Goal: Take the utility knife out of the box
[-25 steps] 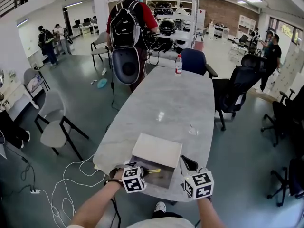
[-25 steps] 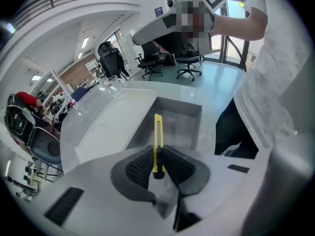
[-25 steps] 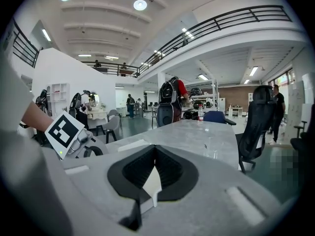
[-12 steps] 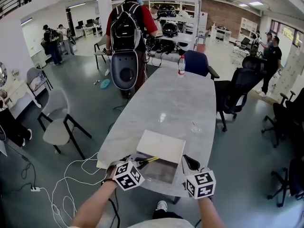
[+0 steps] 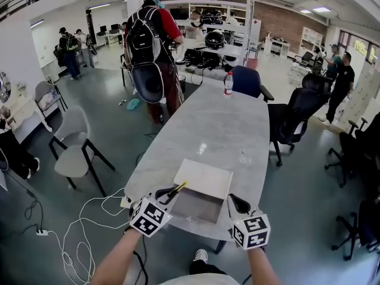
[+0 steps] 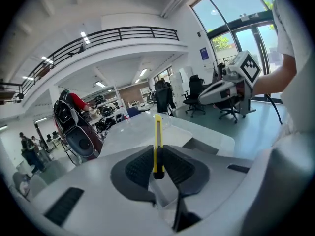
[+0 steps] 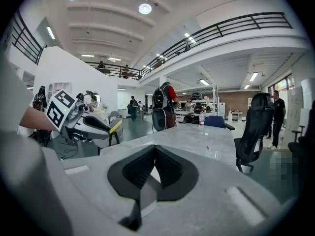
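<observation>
The utility knife [image 6: 157, 146], a thin yellow strip, is pinched between the pads of the left gripper [image 5: 168, 195] and sticks out forward past them. It is held in the air over the near left corner of the open box [image 5: 195, 205]; its rear end is buried between the pads, and it is too small to tell whether the blade is out. The box sits at the near end of the table [image 5: 219, 123], its near edge partly covered by both grippers, and the right gripper [image 7: 154, 167], just beside the box's right corner, has its jaws pressed together on nothing.

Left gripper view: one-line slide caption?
Left gripper shut on the yellow utility knife, open box and right gripper beyond.
</observation>
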`<move>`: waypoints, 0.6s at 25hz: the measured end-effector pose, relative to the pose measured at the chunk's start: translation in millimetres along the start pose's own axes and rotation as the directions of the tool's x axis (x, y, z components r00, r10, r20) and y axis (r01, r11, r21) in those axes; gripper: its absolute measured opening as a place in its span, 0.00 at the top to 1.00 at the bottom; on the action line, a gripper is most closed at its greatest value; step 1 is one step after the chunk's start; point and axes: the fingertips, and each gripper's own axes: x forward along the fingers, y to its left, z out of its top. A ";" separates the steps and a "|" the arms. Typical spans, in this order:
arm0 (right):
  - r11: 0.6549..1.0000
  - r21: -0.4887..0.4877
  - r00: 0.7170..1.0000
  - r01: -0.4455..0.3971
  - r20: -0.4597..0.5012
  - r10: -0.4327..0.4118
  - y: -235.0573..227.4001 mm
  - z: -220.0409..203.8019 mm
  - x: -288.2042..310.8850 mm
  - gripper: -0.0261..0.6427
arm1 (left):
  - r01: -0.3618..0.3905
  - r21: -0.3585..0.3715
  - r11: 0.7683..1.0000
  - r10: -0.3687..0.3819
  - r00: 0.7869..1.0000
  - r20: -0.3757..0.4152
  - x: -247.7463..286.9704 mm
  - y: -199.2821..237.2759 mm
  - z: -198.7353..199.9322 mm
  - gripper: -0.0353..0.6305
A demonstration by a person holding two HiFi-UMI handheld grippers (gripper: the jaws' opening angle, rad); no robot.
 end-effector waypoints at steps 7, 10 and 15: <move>1.000 -0.009 1.000 0.003 0.026 -0.002 9.6 7.0 -17.1 0.95 | -0.080 -0.175 0.981 0.099 0.989 0.106 -33.1 10.0 5.2 0.85; 1.000 -0.012 0.999 0.006 0.036 -0.005 14.8 10.5 -25.0 0.95 | -0.111 -0.222 0.969 0.145 0.979 0.142 -48.2 11.8 8.4 0.85; 1.000 -0.016 0.998 0.010 0.063 -0.009 21.2 15.6 -39.0 0.95 | -0.144 -0.309 0.940 0.211 0.958 0.195 -70.2 7.9 12.1 0.85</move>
